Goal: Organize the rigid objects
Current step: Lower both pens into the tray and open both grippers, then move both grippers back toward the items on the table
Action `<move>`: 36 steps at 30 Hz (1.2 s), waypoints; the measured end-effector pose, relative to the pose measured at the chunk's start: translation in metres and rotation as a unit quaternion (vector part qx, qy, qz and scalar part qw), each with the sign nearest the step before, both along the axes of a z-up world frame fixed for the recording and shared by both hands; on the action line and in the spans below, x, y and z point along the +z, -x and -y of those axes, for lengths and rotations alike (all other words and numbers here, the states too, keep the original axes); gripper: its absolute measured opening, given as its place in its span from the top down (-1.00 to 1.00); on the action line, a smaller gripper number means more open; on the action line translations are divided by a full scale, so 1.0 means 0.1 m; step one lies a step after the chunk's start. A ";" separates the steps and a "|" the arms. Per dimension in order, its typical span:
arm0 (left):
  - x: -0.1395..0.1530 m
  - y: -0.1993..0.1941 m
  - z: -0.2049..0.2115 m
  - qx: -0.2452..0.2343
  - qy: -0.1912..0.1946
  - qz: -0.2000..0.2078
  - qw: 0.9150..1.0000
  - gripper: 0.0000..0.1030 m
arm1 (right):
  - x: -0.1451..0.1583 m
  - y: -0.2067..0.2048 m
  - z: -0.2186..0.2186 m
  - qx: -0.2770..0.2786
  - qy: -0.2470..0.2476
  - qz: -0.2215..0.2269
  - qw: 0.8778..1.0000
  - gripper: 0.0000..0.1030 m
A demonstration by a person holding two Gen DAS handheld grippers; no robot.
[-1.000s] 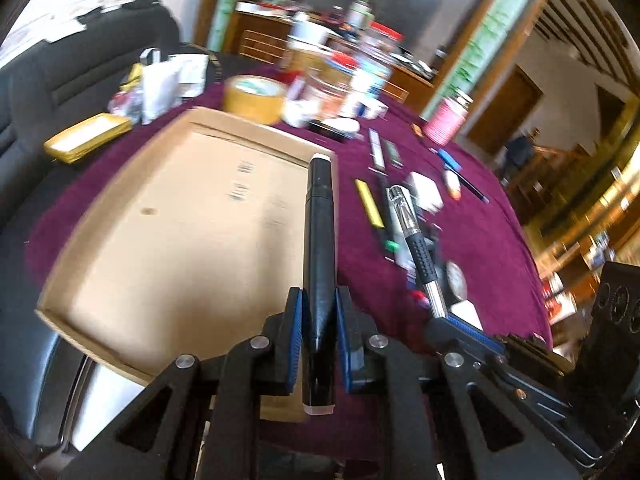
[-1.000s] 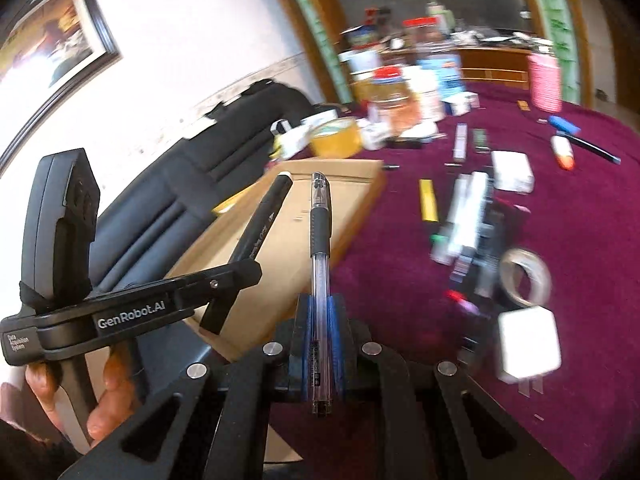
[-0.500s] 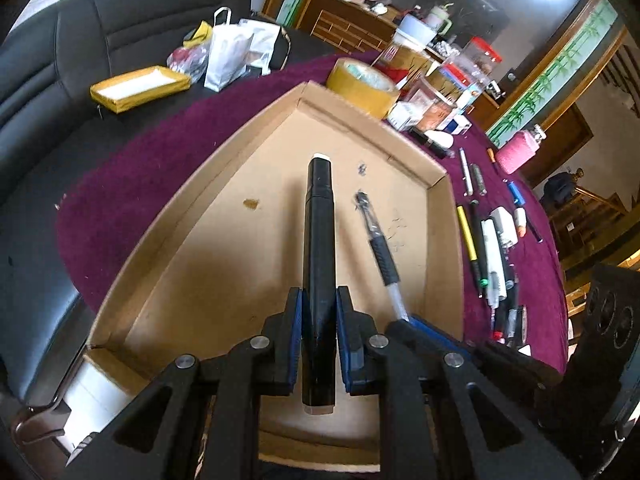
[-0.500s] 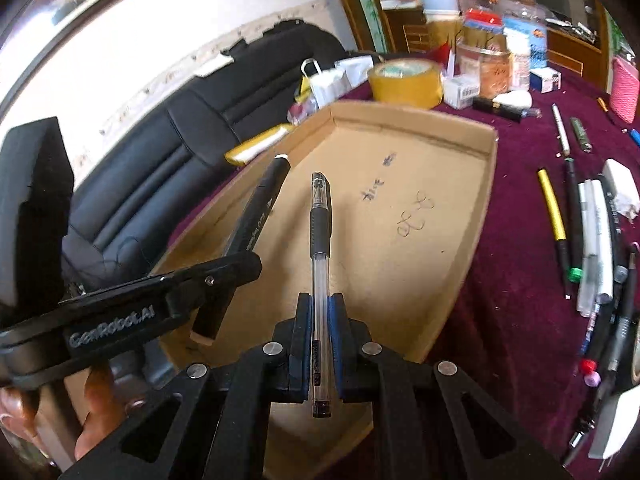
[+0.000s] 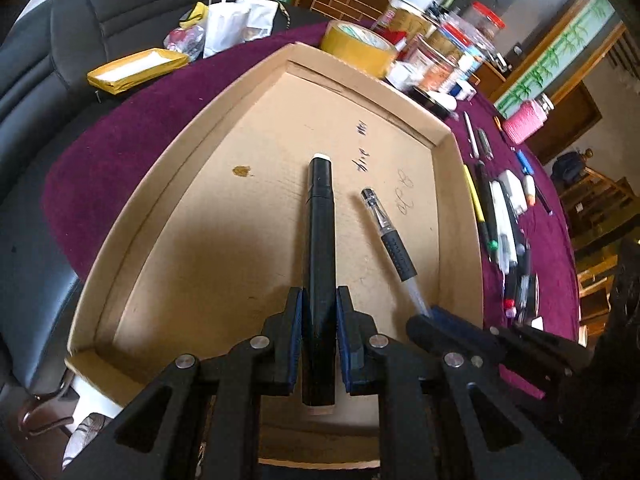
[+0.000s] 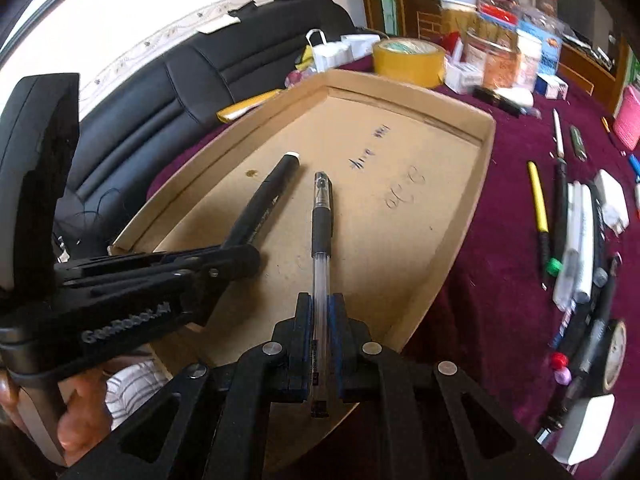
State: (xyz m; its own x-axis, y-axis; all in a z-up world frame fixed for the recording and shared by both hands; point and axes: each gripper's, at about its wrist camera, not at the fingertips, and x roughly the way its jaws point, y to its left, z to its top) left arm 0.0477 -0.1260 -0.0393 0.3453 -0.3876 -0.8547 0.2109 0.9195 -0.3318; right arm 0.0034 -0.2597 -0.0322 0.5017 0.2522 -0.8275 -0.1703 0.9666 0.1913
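The black marker (image 5: pixel 319 240) is a thick, matte cylinder with a white end cap. The gel pen (image 6: pixel 321 240) has a clear barrel, a black rubber grip and a clear cap. Both are held above the floor of the shallow cardboard tray (image 5: pixel 168 152), which rests on the bench (image 6: pixel 500 280) with its purple cloth.

The left gripper (image 5: pixel 319 332) is nearly closed, its blue pads clamping the marker. The right gripper (image 6: pixel 320 340) is closed to a narrow gap, clamping the pen barrel.
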 end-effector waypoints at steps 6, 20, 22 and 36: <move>0.02 -0.06 0.03 0.004 -0.030 0.001 1.000 0.70 | -0.04 -0.08 -0.01 0.001 0.001 -0.002 1.000 0.80; 0.03 -0.09 0.01 0.000 -0.029 0.001 1.000 0.30 | -0.10 -0.08 -0.15 0.020 0.010 0.019 1.000 0.71; 0.05 -0.08 0.01 0.003 -0.035 0.007 0.999 0.12 | -0.08 -0.06 -0.14 0.032 -0.008 0.020 0.999 0.46; 0.48 0.39 0.43 -0.062 0.026 0.100 0.993 -0.07 | 0.15 0.73 0.59 -0.022 -0.152 0.085 0.984 -0.22</move>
State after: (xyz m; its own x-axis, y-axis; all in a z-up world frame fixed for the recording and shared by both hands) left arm 0.0086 -0.1692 0.0085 0.4526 -0.4796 -0.7518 0.3867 0.8652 -0.3191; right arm -0.0694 -0.3191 -0.0173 0.6419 0.4511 -0.6201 -0.1844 0.8757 0.4462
